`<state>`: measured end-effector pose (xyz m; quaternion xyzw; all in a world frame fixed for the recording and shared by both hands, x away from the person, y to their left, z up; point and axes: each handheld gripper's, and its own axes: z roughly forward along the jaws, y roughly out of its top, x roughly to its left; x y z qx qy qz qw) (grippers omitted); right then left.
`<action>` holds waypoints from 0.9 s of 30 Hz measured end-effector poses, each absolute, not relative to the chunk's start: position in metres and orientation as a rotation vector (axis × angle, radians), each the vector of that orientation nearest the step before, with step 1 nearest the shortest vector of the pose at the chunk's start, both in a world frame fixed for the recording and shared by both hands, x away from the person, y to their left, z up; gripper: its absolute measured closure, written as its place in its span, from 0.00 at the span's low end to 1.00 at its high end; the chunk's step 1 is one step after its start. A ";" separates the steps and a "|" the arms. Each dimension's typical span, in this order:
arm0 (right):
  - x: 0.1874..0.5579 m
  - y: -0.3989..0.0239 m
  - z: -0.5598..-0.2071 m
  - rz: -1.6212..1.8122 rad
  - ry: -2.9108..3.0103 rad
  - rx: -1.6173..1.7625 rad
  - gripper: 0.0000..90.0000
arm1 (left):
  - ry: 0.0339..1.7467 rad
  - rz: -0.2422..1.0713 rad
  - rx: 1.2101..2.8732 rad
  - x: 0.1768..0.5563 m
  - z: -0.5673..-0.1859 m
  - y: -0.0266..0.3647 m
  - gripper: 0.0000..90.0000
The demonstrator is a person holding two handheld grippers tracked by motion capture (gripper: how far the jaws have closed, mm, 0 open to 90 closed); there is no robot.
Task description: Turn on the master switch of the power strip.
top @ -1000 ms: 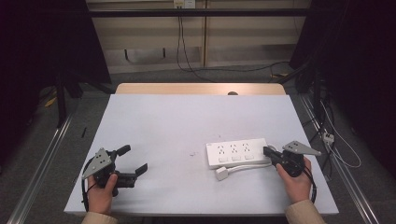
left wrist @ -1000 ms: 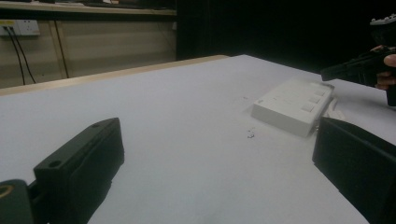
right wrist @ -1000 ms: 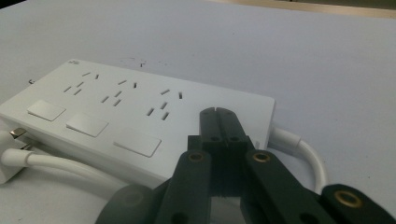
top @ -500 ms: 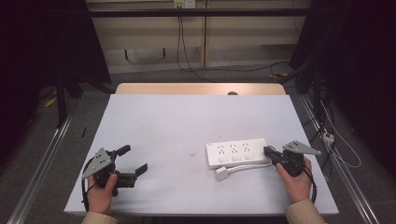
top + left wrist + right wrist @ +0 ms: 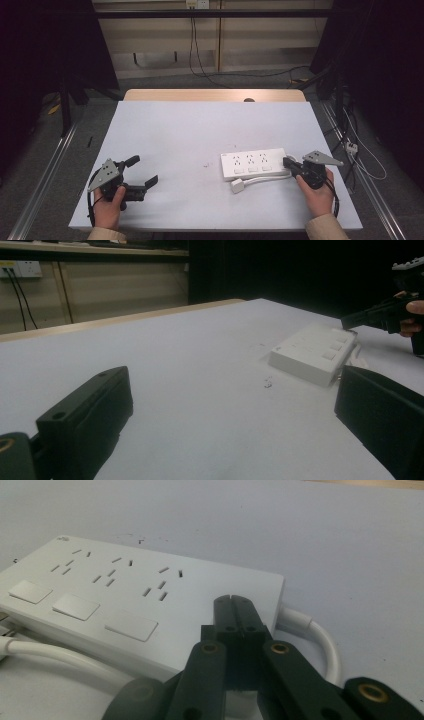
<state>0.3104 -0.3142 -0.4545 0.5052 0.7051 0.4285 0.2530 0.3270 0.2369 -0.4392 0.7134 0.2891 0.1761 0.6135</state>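
A white power strip (image 5: 254, 163) with three sockets and three switches lies flat on the white table (image 5: 200, 130), right of the middle. Its white cable (image 5: 260, 179) loops along the near side and ends in a plug (image 5: 237, 186). My right gripper (image 5: 286, 162) is shut, with nothing between its jaws. In the right gripper view its tips (image 5: 232, 600) hang over the right end of the strip (image 5: 125, 585), where the cable (image 5: 320, 640) comes out. My left gripper (image 5: 142, 171) rests open at the table's near left, far from the strip (image 5: 312, 352).
The table's wooden far edge (image 5: 215, 95) borders a wall with hanging cables (image 5: 192, 45). Metal rails (image 5: 45, 170) run along the floor on both sides. Dark curtains stand left and right. The left gripper view also catches the right gripper (image 5: 350, 320) by the strip.
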 end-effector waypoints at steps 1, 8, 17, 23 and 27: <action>0.310 -0.314 -0.455 1.164 1.918 1.372 1.00 | 0.667 0.407 1.645 0.327 -0.439 0.237 0.02; 0.311 -0.314 -0.455 1.161 1.917 1.373 1.00 | 0.666 0.407 1.644 0.327 -0.439 0.237 0.02; 0.310 -0.313 -0.455 1.166 1.921 1.370 1.00 | 0.658 0.411 1.651 0.328 -0.439 0.237 0.02; 0.311 -0.313 -0.455 1.169 1.921 1.373 1.00 | 0.664 0.410 1.646 0.327 -0.439 0.237 0.02; 0.310 -0.313 -0.455 1.170 1.920 1.374 1.00 | 0.662 0.410 1.648 0.327 -0.439 0.237 0.02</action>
